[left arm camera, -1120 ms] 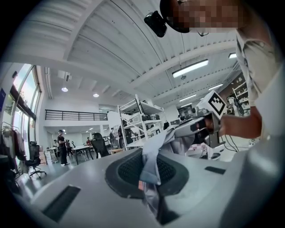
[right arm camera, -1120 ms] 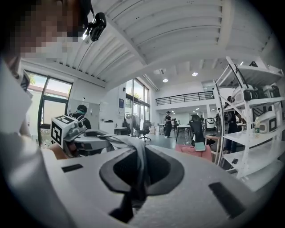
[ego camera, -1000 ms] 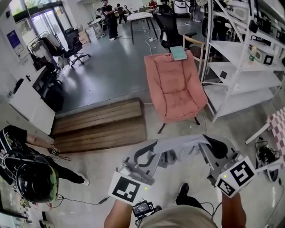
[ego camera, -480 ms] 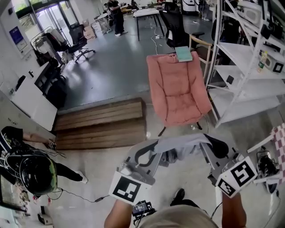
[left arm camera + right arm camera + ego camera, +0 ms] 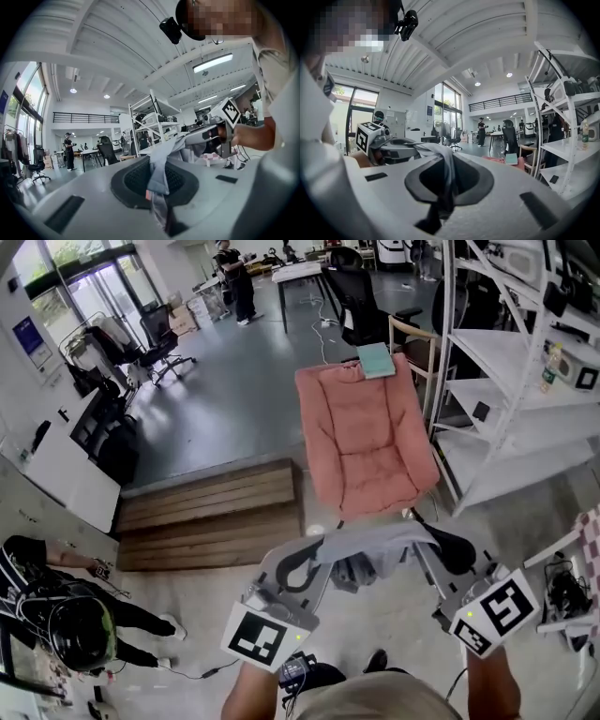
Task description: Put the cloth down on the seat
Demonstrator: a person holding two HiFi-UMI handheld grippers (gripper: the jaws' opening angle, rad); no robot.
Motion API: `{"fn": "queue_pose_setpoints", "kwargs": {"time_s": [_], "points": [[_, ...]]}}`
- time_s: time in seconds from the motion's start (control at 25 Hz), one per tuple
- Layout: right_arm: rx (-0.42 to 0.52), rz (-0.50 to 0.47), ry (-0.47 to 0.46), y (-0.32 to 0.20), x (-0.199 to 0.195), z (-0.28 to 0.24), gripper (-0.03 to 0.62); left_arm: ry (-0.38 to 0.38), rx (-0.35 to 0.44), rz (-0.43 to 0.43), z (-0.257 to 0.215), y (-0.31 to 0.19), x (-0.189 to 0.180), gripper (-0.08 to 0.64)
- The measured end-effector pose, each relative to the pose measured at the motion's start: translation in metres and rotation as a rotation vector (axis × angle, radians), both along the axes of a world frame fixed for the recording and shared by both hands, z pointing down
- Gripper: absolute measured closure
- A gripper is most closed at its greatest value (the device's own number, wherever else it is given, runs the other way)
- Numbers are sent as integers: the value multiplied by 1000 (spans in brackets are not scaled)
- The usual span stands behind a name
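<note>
Cloth (image 5: 375, 540) corners hidden inside both jaws

Two grippers: the left gripper (image 5: 317, 549) and the right gripper (image 5: 424, 542), each with one marker cube (image 5: 258, 636), so two cubes; one grey cloth (image 5: 375, 538); one pink armchair (image 5: 366, 437); one teal book (image 5: 377, 360); one wooden platform (image 5: 211, 514); two black seats on wheels, an office chair (image 5: 358, 289) at the back and another at the left; one wooden chair (image 5: 414, 338); one white rack (image 5: 525, 390); one table (image 5: 295, 270); one helmet (image 5: 80, 638); two people clearly seen, a standing person (image 5: 232, 282) and one low at the left edge.
</note>
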State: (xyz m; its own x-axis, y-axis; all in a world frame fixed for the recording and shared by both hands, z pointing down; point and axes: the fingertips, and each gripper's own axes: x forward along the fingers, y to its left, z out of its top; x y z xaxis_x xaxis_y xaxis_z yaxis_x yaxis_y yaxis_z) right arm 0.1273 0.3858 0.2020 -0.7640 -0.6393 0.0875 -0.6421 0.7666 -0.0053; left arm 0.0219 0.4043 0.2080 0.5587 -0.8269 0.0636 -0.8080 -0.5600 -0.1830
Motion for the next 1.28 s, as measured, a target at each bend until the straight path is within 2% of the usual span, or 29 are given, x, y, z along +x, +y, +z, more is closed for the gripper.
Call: {"fn": "queue_pose_setpoints", "kwargs": {"time_s": [0.32,0.76,0.92,1.28], "points": [[-7,69,6,-42,18,12,575,10,-2,69,9,-56,16,538],[-3,285,67,-143,-4,13,577,25,56,307,6,-179,-2,538],[-1,320,78,-174,-8,8,577,17,74,340,1,-210,-7,538],[-21,348,89,-211,-8,17,577,11,37,352,15,-254,-8,538]]}}
